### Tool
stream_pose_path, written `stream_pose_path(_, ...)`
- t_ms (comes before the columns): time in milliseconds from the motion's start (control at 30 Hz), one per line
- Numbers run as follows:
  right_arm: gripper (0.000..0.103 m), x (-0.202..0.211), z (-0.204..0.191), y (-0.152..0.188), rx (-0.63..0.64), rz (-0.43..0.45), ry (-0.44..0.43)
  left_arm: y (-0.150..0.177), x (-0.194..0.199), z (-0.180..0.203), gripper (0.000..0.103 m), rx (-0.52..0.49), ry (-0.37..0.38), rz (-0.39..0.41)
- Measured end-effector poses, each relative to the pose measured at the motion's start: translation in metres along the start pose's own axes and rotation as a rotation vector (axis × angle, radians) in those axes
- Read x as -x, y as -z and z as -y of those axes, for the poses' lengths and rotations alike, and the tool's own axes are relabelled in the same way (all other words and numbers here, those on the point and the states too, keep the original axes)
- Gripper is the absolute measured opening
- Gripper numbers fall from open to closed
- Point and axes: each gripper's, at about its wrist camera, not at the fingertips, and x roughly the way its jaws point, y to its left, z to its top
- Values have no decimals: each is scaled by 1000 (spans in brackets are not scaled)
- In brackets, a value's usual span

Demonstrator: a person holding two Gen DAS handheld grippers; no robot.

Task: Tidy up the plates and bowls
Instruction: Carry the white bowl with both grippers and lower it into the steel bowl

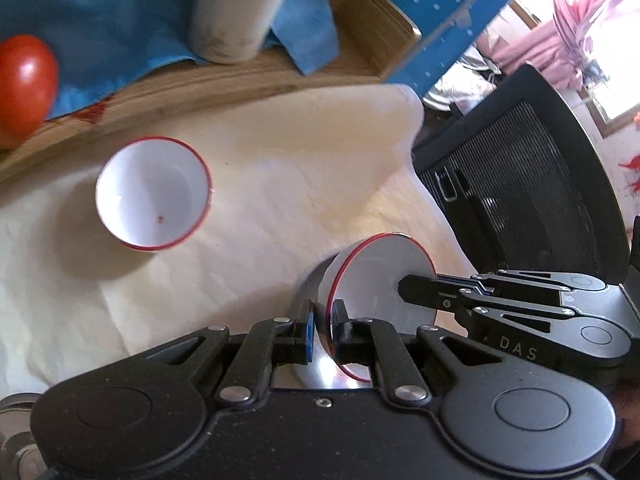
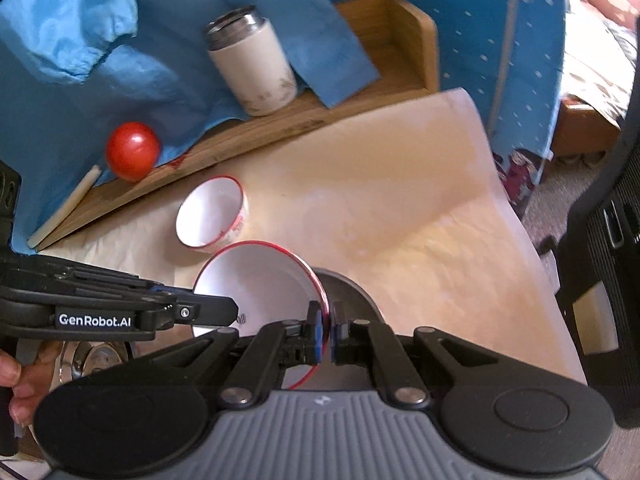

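Clearly the held bowl (image 1: pixel 380 280) is pinched by its red rim from both sides, tilted above a grey plate (image 2: pixel 352 292): the left tongs (image 1: pixel 324 330) and right tongs (image 2: pixel 326 330) each clamp an edge. Uneven pulling, I judge, could twist it loose or crack it. A second bowl (image 1: pixel 154 194) stands well apart on the cream-covered bench (image 1: pixel 260 184), near a tomato (image 2: pixel 132 151).

My left camera looks along my left tongs (image 1: pixel 323 330), close above the cream-covered desk (image 1: pixel 248 216), facing the blue cloth. My right camera looks the same way over my right tongs (image 2: pixel 325 330). Both views share the upright white red-rimmed bowl (image 1: pixel 154 194) (image 2: pixel 211 212), the red tomato (image 1: pixel 24 88) (image 2: pixel 132 151) and the white steel-topped flask (image 1: pixel 240 12) (image 2: pixel 252 64).
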Motion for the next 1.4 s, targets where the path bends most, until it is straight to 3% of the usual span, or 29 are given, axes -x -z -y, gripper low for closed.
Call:
stream_pose_path(767, 6, -14, 25, 19, -102, -81, -13, 11, -29, 14, 9, -22, -45, -111)
stream_pose_path(1400, 10, -34, 19, 12, -82, -106, -7, 11, -32, 2, 13, 34, -79, -98)
